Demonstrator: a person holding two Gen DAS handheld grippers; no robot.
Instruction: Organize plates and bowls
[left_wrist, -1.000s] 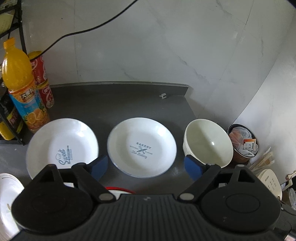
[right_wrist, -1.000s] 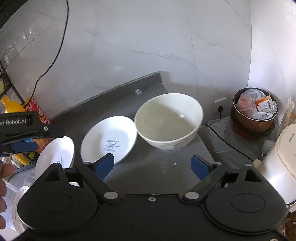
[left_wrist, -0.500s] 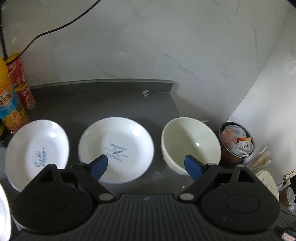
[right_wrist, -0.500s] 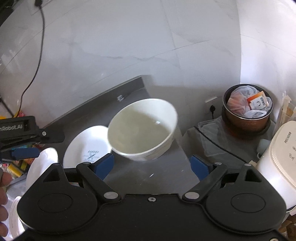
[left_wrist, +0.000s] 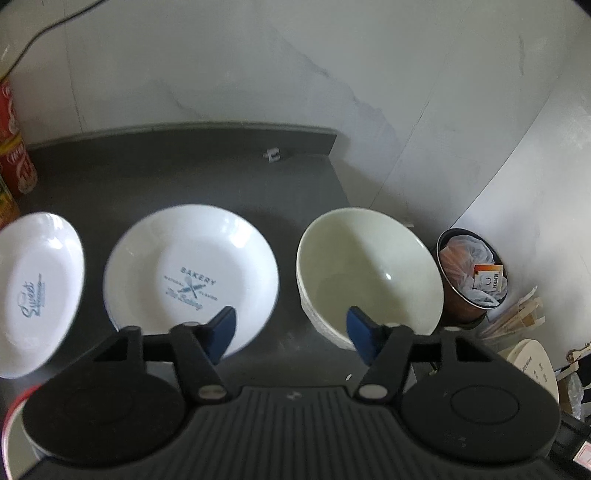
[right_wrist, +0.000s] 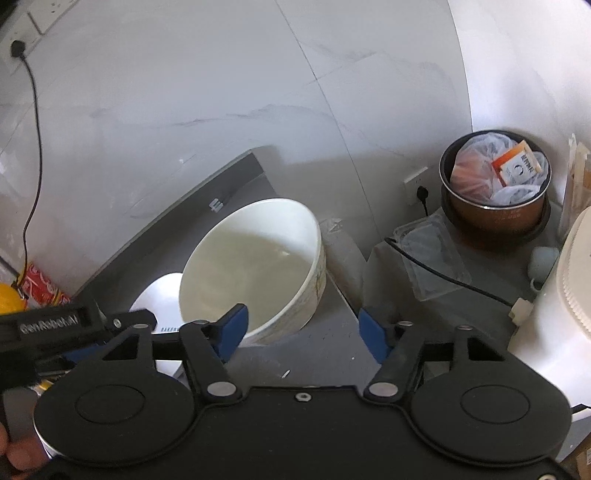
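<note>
The cream bowl (left_wrist: 369, 273) stood at the counter's (left_wrist: 184, 173) right end, beside the Bakery plate (left_wrist: 190, 277). Both the left gripper (left_wrist: 290, 326) and right gripper (right_wrist: 303, 332) hung empty, jaws spread. A sound grasp would straddle the bowl's near rim squarely before closing.

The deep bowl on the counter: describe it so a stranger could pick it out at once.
Start at the dark grey counter against the marble wall and follow the row of white dishes to its right end. The deep bowl sits there, beside the Bakery plate. Unlike the shallow printed plates, it is tall-sided, cream inside and bears no lettering.
</note>
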